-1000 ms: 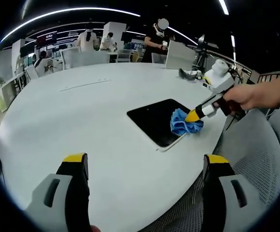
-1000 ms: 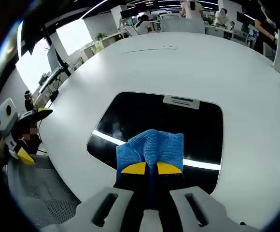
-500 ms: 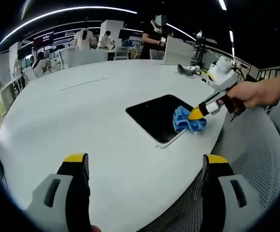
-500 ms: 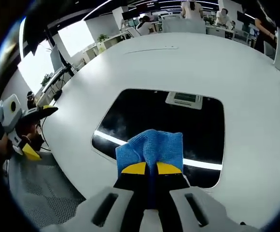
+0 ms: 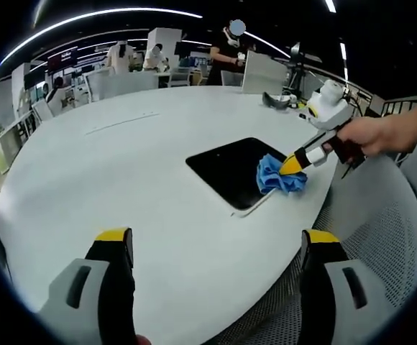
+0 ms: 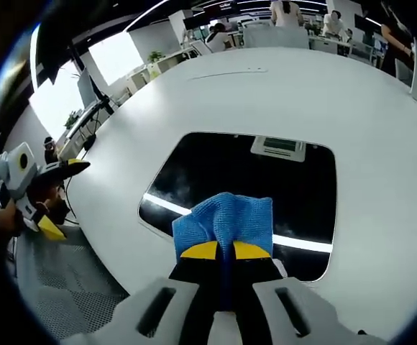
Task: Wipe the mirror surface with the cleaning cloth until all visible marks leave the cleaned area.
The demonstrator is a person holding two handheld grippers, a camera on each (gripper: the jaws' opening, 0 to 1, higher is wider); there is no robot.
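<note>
Right gripper (image 6: 225,251): jaws clamped on the blue cleaning cloth (image 6: 225,217), pressing it at the mirror's near edge.
Mirror (image 6: 266,180): flat on the white table (image 6: 302,93), its unwiped surface ahead of the cloth.
Left gripper (image 5: 216,248): jaws apart, empty, well back.

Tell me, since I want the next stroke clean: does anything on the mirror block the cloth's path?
Nothing visible does. The right gripper holds the blue cloth at the mirror's near edge; the dark glass ahead carries only reflections, including a pale rectangular one near the far edge.
</note>
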